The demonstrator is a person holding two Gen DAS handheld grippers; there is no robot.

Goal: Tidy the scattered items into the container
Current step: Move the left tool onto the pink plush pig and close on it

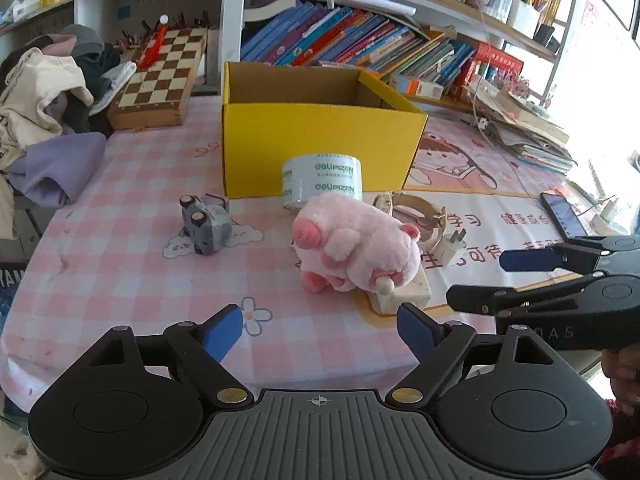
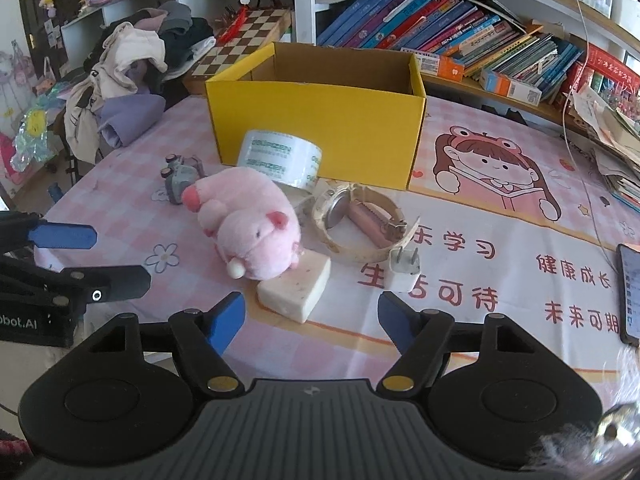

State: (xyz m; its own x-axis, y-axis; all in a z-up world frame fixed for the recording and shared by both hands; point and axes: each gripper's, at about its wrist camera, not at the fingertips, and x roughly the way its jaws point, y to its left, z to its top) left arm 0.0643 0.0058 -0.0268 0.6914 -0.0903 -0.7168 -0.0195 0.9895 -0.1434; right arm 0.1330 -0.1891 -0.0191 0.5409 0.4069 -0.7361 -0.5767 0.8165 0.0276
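Note:
A yellow cardboard box [image 1: 316, 148] [image 2: 316, 128] stands open at the table's back. In front of it are a roll of clear tape [image 1: 322, 182] [image 2: 280, 158], a pink plush pig [image 1: 356, 244] [image 2: 246, 220], a grey toy car [image 1: 206, 222] [image 2: 180, 176], a beige wristwatch [image 1: 416, 210] [image 2: 352, 216], a white charger plug [image 1: 452, 246] [image 2: 404, 268] and a white block [image 1: 404, 294] [image 2: 296, 286] under the pig. My left gripper [image 1: 320, 330] is open and empty, just short of the pig. My right gripper [image 2: 310, 320] is open and empty, just short of the block.
A chessboard [image 1: 160, 80] and a heap of clothes [image 1: 48, 112] lie at the back left. Books [image 1: 340, 36] fill the shelf behind the box. A phone [image 2: 630, 292] lies at the right edge. A pink checked cloth [image 1: 132, 264] covers the table.

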